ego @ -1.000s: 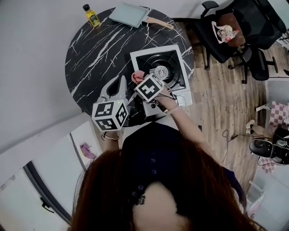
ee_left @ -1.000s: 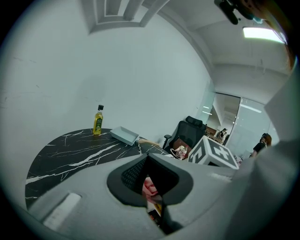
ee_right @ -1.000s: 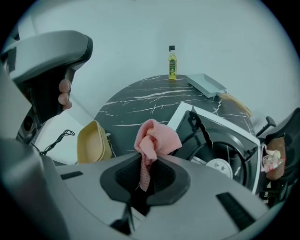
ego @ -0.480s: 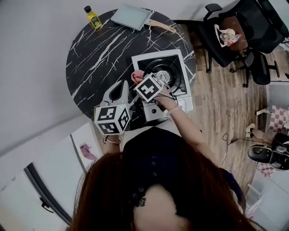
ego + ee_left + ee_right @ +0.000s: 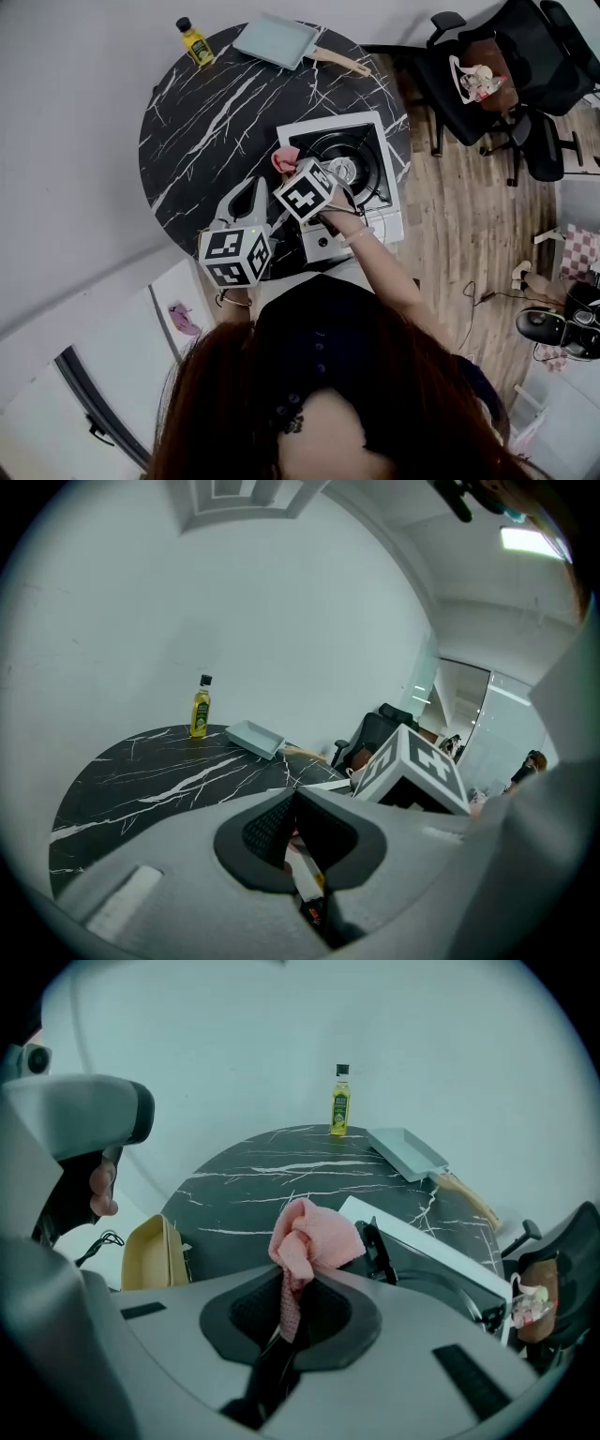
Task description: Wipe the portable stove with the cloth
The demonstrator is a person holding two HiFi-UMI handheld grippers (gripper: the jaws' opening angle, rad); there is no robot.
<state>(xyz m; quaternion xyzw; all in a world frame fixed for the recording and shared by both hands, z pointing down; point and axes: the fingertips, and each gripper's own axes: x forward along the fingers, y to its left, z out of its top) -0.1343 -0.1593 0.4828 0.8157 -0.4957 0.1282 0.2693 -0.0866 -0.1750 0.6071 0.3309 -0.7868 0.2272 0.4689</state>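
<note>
A white portable stove (image 5: 392,201) with a black burner top stands at the near right of the round black marble table (image 5: 206,112). My right gripper (image 5: 291,169) is shut on a bunched pink cloth (image 5: 282,157) at the stove's left edge. In the right gripper view the cloth (image 5: 314,1237) sticks up out of the right gripper (image 5: 298,1283), with the stove (image 5: 441,1269) just to its right. My left gripper (image 5: 255,190) hovers over the table's near edge, left of the stove. Seen in its own view, the left gripper (image 5: 292,803) is shut with nothing in it.
A yellow oil bottle (image 5: 196,41) and a square pale pan (image 5: 275,41) with a wooden handle sit at the table's far side. Black office chairs (image 5: 487,66) stand to the right on the wooden floor. A tan object (image 5: 155,1255) lies beside the table.
The right gripper and the cloth have edged slightly toward the stove's near-left side. The left gripper has barely shifted.
</note>
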